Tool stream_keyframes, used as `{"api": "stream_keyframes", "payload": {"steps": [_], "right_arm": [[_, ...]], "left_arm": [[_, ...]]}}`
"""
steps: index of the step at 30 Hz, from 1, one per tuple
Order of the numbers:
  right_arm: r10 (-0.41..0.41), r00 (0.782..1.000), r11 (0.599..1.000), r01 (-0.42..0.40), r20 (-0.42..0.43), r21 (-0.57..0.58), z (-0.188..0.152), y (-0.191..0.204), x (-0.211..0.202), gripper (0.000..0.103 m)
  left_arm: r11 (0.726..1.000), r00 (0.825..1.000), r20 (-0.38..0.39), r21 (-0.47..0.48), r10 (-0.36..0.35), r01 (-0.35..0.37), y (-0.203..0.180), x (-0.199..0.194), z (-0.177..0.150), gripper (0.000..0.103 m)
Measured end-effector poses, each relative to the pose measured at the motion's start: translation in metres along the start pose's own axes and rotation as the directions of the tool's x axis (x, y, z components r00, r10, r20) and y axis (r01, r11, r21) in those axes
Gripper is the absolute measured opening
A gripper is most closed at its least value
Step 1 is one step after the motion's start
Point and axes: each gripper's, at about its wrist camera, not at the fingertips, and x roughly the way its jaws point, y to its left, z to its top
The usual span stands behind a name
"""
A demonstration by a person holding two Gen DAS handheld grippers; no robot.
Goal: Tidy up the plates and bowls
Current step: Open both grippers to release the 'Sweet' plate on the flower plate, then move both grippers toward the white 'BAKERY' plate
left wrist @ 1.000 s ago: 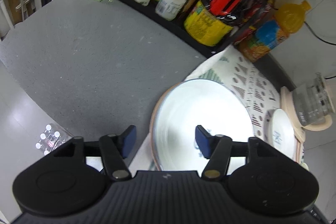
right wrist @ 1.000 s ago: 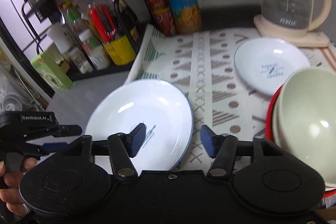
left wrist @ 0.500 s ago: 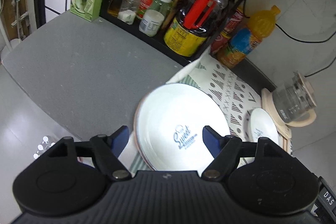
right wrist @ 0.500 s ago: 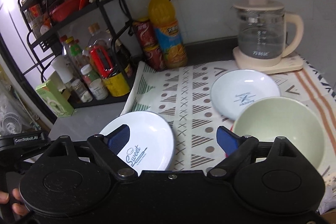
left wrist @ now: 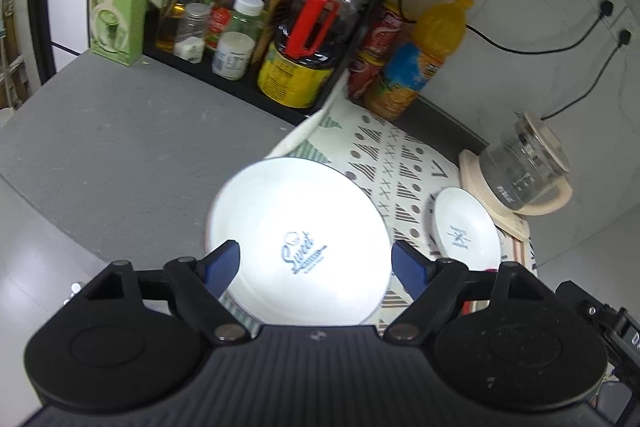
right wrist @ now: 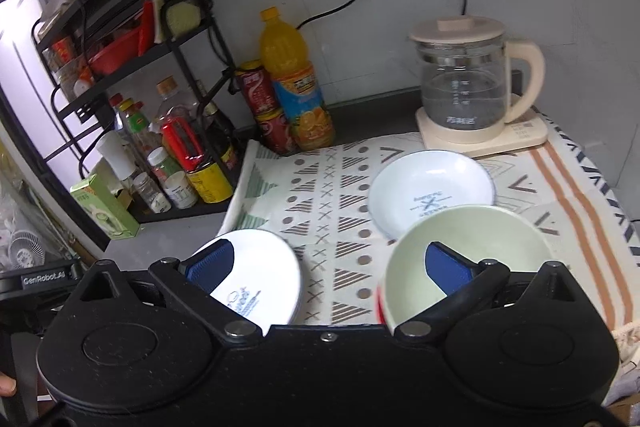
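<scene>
Patterned cloth (right wrist: 332, 195) carried everything: your left gripper (left wrist: 316, 265) and right gripper (right wrist: 328, 263) had just been opening, jaws wide and empty; big plate (left wrist: 298, 239) left of the kettle (right wrist: 464, 87), small plate (right wrist: 430, 193) and green bowl (right wrist: 468, 259) before it, stacking next

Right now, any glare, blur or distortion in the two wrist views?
Left wrist: glare washes out the big white plate, though its print still reads; fisheye bends the counter edge. Right wrist: bright window blowout at upper left, pale green bowl and kettle slightly motion-smeared, walls bowed.
</scene>
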Motion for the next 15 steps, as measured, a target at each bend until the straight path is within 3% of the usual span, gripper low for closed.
{"api": "stream_keyframes", "payload": {"steps": [6,15], "right_arm": [[-0.067,0.998,0.997,0.067,-0.012,0.046,0.011,-0.027,-0.002,0.103],[-0.121,0.992,0.974,0.124,-0.027,0.189,0.025,-0.068,0.001,0.103]], "left_arm": [[0.999,0.999,-0.026,0.013,-0.034,0.035,-0.014,0.008,0.003,0.081],[0.988,0.991,-0.1,0.122,-0.087,0.099,-0.058,0.045,0.019,0.081]]}}
